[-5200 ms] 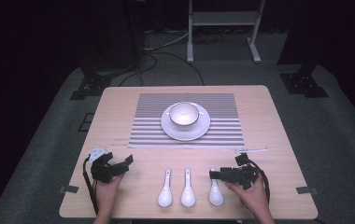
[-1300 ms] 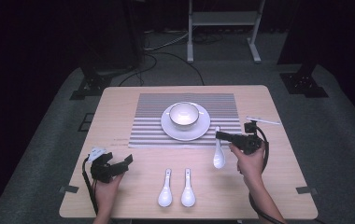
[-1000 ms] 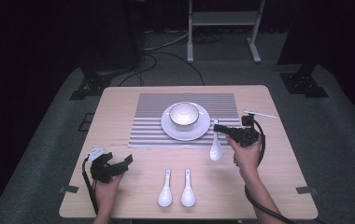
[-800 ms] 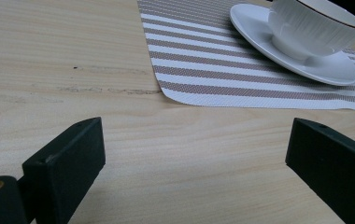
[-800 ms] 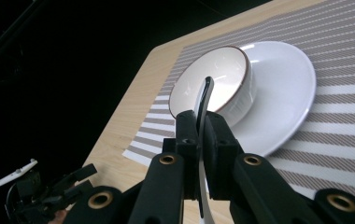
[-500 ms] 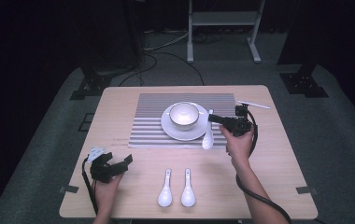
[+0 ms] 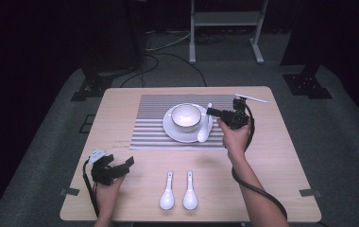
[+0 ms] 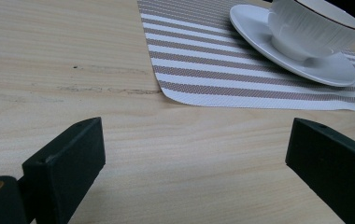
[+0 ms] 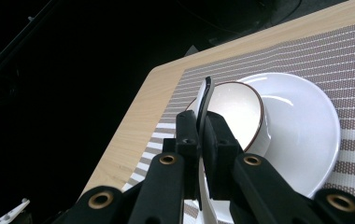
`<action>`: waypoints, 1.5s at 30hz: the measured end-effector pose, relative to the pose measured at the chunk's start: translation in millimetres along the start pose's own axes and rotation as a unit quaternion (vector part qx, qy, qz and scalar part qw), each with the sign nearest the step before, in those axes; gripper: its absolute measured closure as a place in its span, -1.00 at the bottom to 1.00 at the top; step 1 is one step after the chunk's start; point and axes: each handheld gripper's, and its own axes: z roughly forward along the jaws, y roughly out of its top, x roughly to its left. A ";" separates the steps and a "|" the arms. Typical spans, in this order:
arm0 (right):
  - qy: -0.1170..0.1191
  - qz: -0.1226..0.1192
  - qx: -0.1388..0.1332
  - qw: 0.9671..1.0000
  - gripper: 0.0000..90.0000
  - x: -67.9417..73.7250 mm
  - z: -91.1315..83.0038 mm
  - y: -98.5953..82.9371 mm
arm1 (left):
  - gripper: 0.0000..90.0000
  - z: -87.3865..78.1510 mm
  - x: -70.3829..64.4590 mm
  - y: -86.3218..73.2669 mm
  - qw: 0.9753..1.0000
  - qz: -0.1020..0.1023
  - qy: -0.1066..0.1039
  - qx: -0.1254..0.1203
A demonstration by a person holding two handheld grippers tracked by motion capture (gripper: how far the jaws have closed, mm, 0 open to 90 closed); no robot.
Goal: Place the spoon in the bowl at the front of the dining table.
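The wooden tabletop point(image 7: 272, 156) carries a striped placemat point(image 7: 151, 125) toward its far side, and on that mat sits a white saucer point(image 7: 180, 135) with a ribbed white cup point(image 7: 185, 116) in its middle (brown line round the rim). The right tongs point(image 7: 211, 112) hang over the saucer's right edge, clamped on the handle of a white ceramic spoon point(image 7: 204, 128); in the right gripper view the jaws press together on that handle, which stands up between them, with the cup just beyond. The spoon's bowl hangs down at the saucer's rim, just beside the cup. The left tongs point(image 7: 129, 162) rest near the tabletop's front left, jaws wide apart over bare wood. Two more white spoons point(image 7: 177, 191) lie side by side near the front edge.
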 end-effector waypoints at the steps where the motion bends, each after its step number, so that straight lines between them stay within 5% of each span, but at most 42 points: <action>1: 0.000 0.000 0.000 1.000 0.90 0.0 0.0 0.0 | -0.92 0.0 0.0 0.0 1.000 0.000 0.000 0.000; 24: -0.009 0.028 -0.025 0.999 0.91 -3.2 32.7 12.8 | -0.92 0.0 0.2 -0.2 1.000 -0.002 -0.002 -0.002; 45: -0.024 0.070 -0.080 0.994 0.91 -15.9 61.2 11.3 | -0.92 -0.3 0.6 -0.2 1.000 -0.003 -0.004 -0.002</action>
